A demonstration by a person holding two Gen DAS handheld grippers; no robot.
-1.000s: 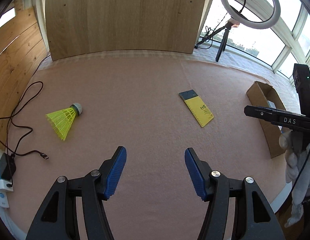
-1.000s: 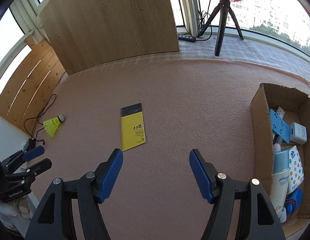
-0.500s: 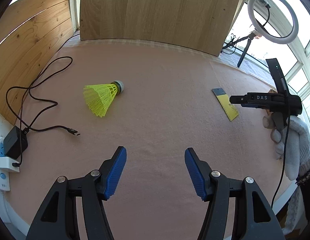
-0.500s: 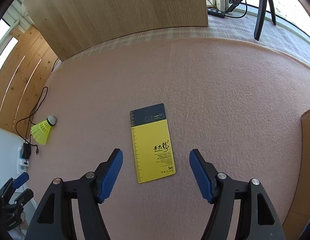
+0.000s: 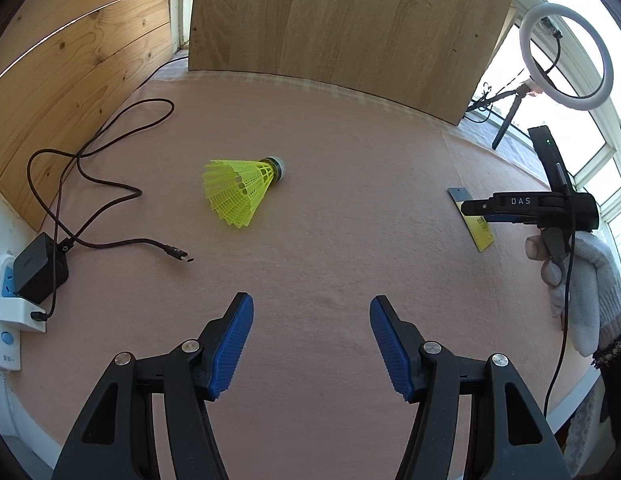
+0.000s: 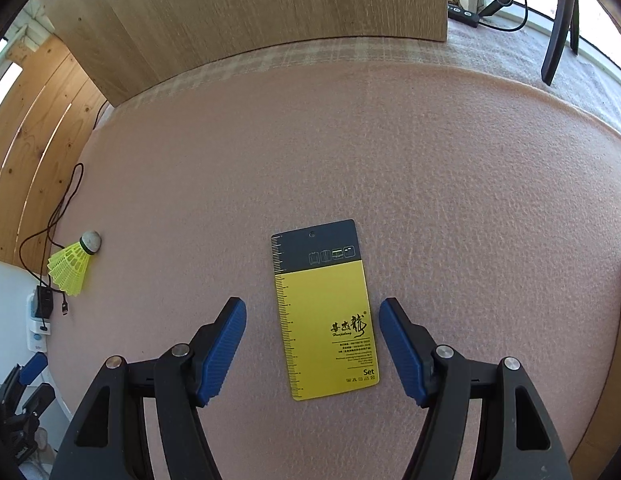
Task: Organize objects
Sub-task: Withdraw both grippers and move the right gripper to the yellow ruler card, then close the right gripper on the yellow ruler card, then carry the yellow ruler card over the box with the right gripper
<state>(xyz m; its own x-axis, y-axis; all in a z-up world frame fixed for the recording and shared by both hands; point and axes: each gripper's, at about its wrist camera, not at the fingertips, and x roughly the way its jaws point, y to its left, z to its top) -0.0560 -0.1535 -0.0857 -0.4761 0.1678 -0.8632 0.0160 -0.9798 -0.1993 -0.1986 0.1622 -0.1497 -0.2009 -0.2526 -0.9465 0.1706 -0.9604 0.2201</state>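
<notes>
Two grippers, jaws wide and empty; one shuttlecock (image 5: 242, 190), one yellow card (image 6: 324, 312).

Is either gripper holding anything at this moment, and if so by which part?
Nothing is held. The left gripper is open over bare mat, short of the shuttlecock. The right gripper is open with the card lying flat between its pads, untouched.

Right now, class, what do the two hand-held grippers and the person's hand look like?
Each hand-held gripper has black plastic arms, silver rivets and ribbed blue pads. The right one is marked "DAS" and trails a black cable; its hand wears a white knitted glove.
</notes>
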